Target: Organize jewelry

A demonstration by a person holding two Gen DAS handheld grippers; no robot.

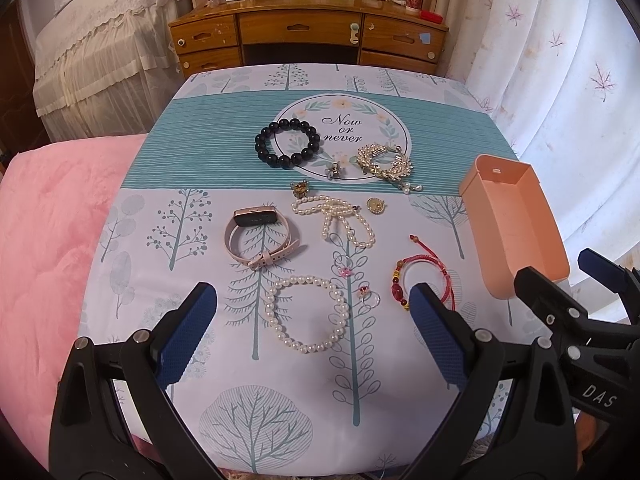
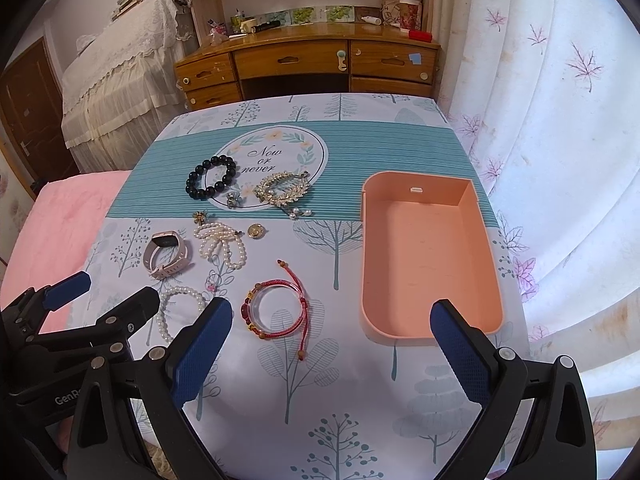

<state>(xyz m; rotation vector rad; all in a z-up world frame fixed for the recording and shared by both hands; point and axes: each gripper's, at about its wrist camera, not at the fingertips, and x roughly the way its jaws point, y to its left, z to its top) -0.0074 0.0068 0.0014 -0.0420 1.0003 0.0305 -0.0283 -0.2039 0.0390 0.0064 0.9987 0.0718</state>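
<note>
Jewelry lies spread on the tree-print tablecloth point(image 1: 280, 360): a black bead bracelet point(image 1: 287, 142), a gold leaf brooch point(image 1: 383, 162), a pearl necklace point(image 1: 340, 220), a pink watch point(image 1: 260, 236), a pearl bracelet point(image 1: 306, 314), a red cord bracelet point(image 1: 424, 280) and small rings point(image 1: 368, 296). An empty peach box point(image 2: 428, 256) stands at the right. My left gripper point(image 1: 314, 312) is open, low over the pearl bracelet. My right gripper point(image 2: 332, 324) is open and empty, between the red bracelet point(image 2: 276, 308) and the box.
A pink blanket point(image 1: 52, 240) lies left of the table. A wooden desk point(image 1: 308, 36) with clutter stands behind it. A white curtain point(image 1: 560, 80) hangs at the right, close to the box and the table edge.
</note>
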